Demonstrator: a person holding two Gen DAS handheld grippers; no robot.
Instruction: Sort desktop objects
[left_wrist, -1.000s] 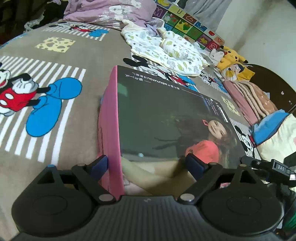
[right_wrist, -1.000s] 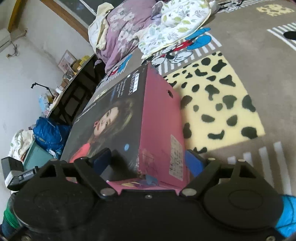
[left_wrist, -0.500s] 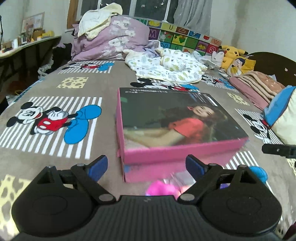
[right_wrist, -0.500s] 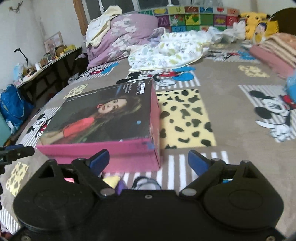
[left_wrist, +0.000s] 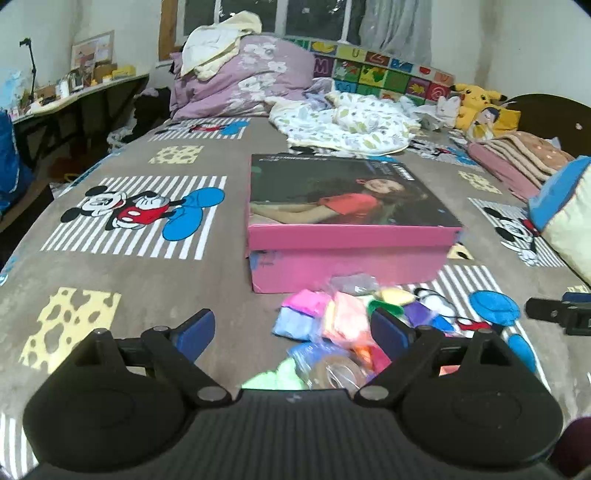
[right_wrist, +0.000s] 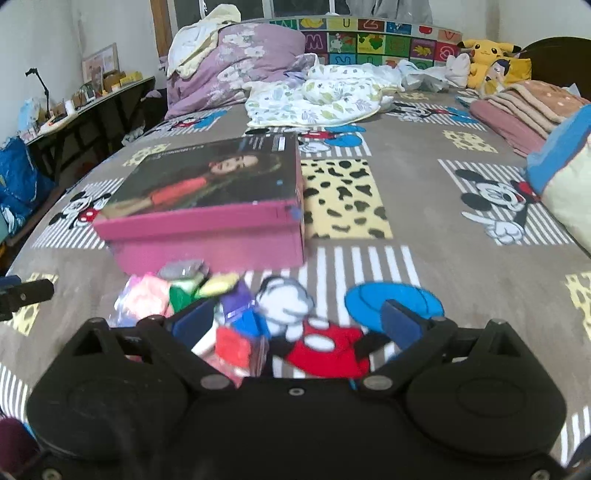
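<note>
A closed pink box (left_wrist: 347, 236) with a photo lid lies flat on the Mickey-print bedspread (left_wrist: 147, 266); it also shows in the right wrist view (right_wrist: 207, 225). In front of it lies a heap of small coloured clay packets (left_wrist: 332, 317), also seen in the right wrist view (right_wrist: 207, 302), with a roll of clear tape (left_wrist: 336, 371). My left gripper (left_wrist: 291, 332) is open and empty, hovering short of the heap. My right gripper (right_wrist: 295, 321) is open and empty over the heap's right edge. Each gripper's tip shows at the other view's edge.
Rumpled quilts (left_wrist: 347, 125) and a purple duvet (left_wrist: 243, 77) lie at the far end of the bed. Folded blankets (left_wrist: 517, 158) and a blue-edged pillow (left_wrist: 565, 206) sit on the right. A plush toy (left_wrist: 476, 99) sits at the back right. A cluttered desk (left_wrist: 74, 92) stands left.
Both grippers have pulled back and away from the pink box, which was between their fingers a second ago. The box now lies flat on the bed, and the clay packets have come into view.
</note>
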